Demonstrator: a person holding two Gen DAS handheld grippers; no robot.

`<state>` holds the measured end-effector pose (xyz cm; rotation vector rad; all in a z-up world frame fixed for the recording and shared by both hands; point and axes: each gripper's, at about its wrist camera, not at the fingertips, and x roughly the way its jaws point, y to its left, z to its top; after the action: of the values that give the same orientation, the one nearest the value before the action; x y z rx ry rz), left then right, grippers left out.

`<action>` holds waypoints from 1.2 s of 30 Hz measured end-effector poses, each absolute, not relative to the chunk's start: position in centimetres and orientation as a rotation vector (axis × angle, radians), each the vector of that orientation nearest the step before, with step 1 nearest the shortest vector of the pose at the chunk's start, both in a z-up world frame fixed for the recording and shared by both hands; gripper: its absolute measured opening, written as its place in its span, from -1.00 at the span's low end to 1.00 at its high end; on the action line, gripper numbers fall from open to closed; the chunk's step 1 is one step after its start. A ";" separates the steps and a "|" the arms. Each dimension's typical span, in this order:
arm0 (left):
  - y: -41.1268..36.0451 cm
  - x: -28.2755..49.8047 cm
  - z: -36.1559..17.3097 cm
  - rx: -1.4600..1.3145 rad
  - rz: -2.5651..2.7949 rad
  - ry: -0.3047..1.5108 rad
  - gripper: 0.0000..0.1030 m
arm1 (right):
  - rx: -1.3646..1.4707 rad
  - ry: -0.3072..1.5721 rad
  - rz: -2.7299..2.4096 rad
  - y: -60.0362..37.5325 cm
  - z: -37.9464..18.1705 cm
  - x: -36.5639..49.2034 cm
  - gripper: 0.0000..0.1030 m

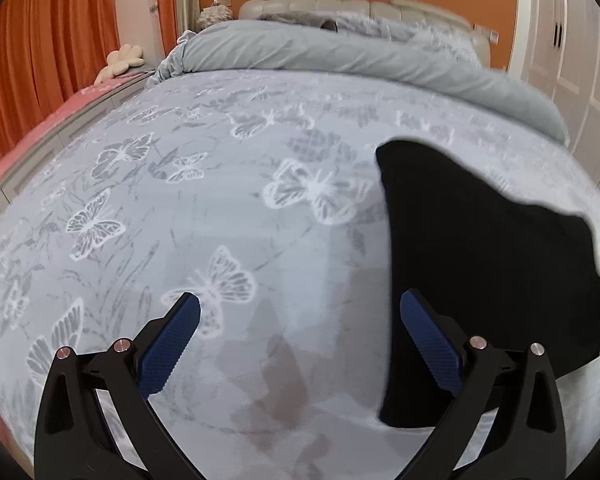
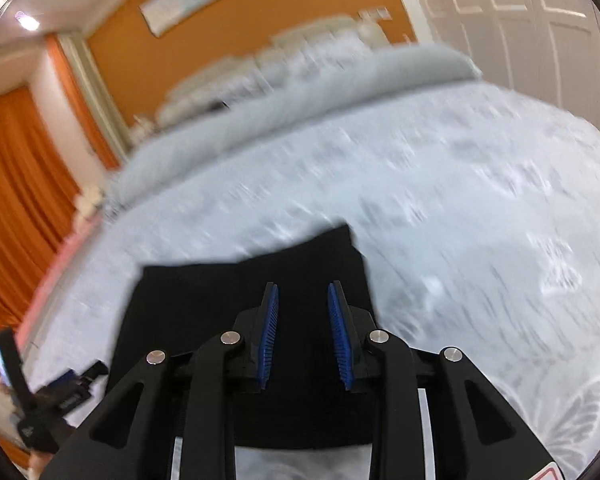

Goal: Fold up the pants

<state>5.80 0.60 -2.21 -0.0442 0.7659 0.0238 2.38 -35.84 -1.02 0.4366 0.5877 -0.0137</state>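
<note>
Pants (image 1: 480, 248), black and folded into a compact shape, lie flat on the bed (image 1: 228, 208), over a pale grey bedspread printed with white butterflies. A rolled grey duvet (image 1: 340, 56) runs across the far end, with a padded headboard (image 1: 320, 0) behind it against an orange wall. Orange curtains (image 1: 60, 40) hang to the left, and white wardrobe doors (image 1: 572, 60) stand to the right.

The left gripper (image 1: 300, 332) hangs over bare bedspread just left of the pants, its jaws spread wide with nothing between them; its right finger (image 1: 432, 344) overlaps the near edge of the black cloth in the left wrist view, though whether it touches I cannot tell.

The right gripper (image 2: 302, 336) sits above the pants, pointing down at them, jaws a little apart. Its blue pads (image 2: 269, 332) press on nothing, and the cloth lies beneath rather than pinched between them. The right wrist view is smeared with motion blur.
</note>
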 end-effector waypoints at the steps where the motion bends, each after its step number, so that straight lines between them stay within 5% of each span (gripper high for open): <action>1: 0.6 5.5 -1.8 -0.066 0.001 0.743 0.91 | 0.417 0.582 0.021 -34.9 -0.7 2.8 -0.49; 11: -2.1 5.6 -3.4 0.090 0.014 0.779 0.91 | 0.220 0.780 0.304 -21.2 -0.8 14.3 -0.56; 18: 0.5 6.8 -3.8 0.025 0.060 0.815 0.91 | 0.094 1.015 0.347 -14.8 -6.6 21.9 -0.55; 27: 0.9 6.9 -3.9 0.008 0.060 0.832 0.91 | 0.100 0.788 0.124 -24.2 -0.7 9.3 -0.57; 30: 0.6 6.8 -3.9 0.022 0.075 0.825 0.91 | 0.177 0.798 0.021 -29.3 -2.5 6.7 -0.51; 33: 0.4 6.7 -4.1 0.033 0.087 0.819 0.91 | 0.365 0.811 -0.030 -34.4 -3.7 5.6 0.03; 36: 0.4 6.7 -4.1 0.041 0.093 0.814 0.91 | 0.452 0.764 -0.009 -36.8 -3.5 5.3 0.12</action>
<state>6.72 0.35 -4.12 0.0407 0.8140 0.0934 5.32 -36.83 -3.55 0.4523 0.7638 -0.0089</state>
